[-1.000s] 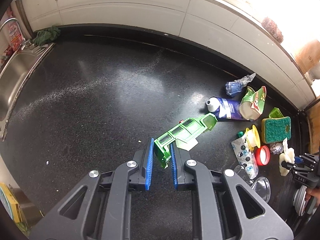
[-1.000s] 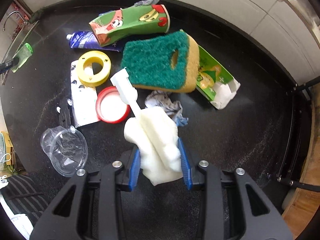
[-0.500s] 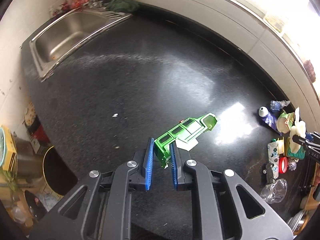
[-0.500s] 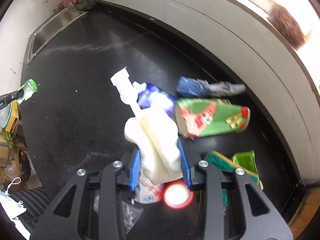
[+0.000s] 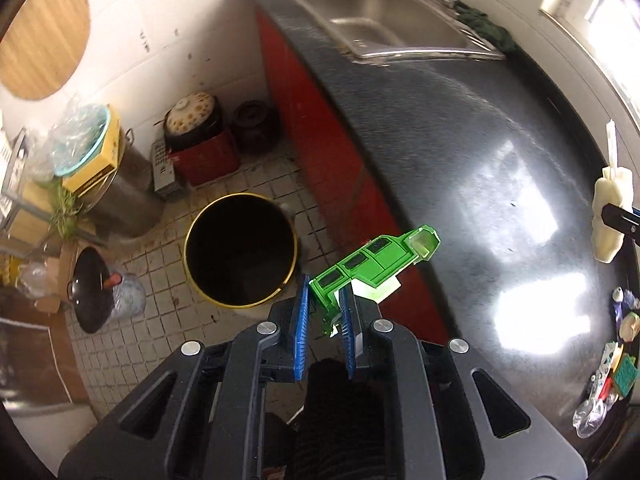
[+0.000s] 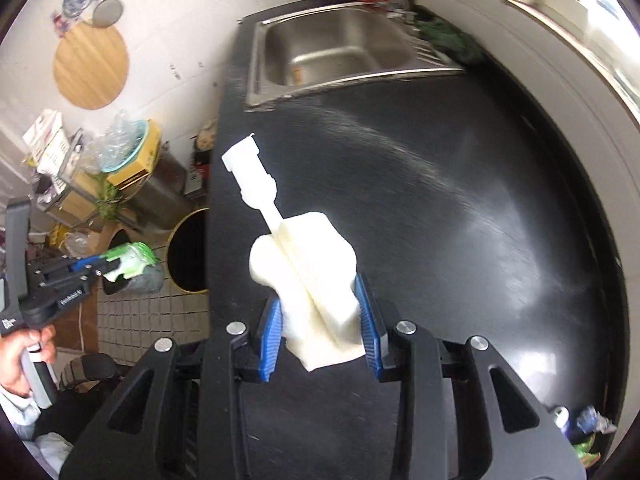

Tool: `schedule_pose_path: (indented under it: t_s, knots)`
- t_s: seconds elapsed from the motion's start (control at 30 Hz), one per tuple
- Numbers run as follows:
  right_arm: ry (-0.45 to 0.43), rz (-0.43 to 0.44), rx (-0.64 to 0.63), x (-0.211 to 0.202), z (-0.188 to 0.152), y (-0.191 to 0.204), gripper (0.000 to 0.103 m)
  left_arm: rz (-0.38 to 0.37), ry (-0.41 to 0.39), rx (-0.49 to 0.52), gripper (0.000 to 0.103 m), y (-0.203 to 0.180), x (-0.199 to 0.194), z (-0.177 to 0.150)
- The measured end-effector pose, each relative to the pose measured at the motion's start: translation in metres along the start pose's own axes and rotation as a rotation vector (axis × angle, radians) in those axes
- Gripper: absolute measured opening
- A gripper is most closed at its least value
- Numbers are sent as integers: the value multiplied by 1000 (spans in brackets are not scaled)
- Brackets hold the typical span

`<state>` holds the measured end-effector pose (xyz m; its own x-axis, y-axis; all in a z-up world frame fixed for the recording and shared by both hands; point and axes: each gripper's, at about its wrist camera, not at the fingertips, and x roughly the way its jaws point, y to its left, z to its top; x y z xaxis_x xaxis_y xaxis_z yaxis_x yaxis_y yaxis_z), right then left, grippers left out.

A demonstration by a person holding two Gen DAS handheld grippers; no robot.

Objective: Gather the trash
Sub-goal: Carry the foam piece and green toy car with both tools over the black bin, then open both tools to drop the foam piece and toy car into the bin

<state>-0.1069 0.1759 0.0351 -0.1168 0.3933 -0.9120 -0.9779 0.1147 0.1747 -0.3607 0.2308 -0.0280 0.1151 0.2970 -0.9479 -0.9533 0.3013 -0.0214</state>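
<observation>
Counter (image 5: pixel 500 128): big, black and shiny. It runs from the sink down to the trash pile.
Sink (image 5: pixel 384 12): silver metal, set in the far end of the counter.
Bin (image 5: pixel 240 250): round and dark inside with a yellow rim. It stands on the tiled floor beside the red front of the counter.
Left gripper (image 5: pixel 325 322): its blue pads are clenched on the green plastic piece. It hangs over the floor, just beside the bin.
Right gripper (image 6: pixel 320 334): its blue pads are squeezed on the white sponge brush. It is held up above the counter.
White sponge brush (image 6: pixel 308 272): a soft white block with a white handle sticking up and away from the pads.
Green plastic piece (image 5: pixel 372 262): long, bright green, with little window shapes. It sticks out past the pads, near the bin's rim and the counter edge.
Trash pile (image 5: pixel 616 364): small bits lying at the near right end of the counter, well apart from both claws.
</observation>
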Motion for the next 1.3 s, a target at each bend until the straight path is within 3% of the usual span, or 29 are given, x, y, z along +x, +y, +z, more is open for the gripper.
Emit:
schedule_pose_path:
  t_s: [0.17, 0.33, 0.77, 1.17, 1.27, 1.3]
  knots:
    - [71, 81, -140, 53, 54, 97, 34, 27, 35, -133, 14, 66, 20, -3]
    - [145, 125, -176, 106, 82, 153, 34, 45, 76, -214, 14, 110, 39, -7]
    - [275, 87, -292, 222, 98, 229, 34, 45, 153, -328, 14, 174, 71, -30]
    - [371, 86, -279, 294, 95, 253, 35, -9, 212, -341, 14, 181, 120, -33]
    - [389, 119, -245, 299, 98, 255, 60, -59, 225, -310, 23, 175, 131, -23]
    - [372, 113, -246, 296, 102, 256, 75, -69, 225, -319, 46, 176, 133, -20]
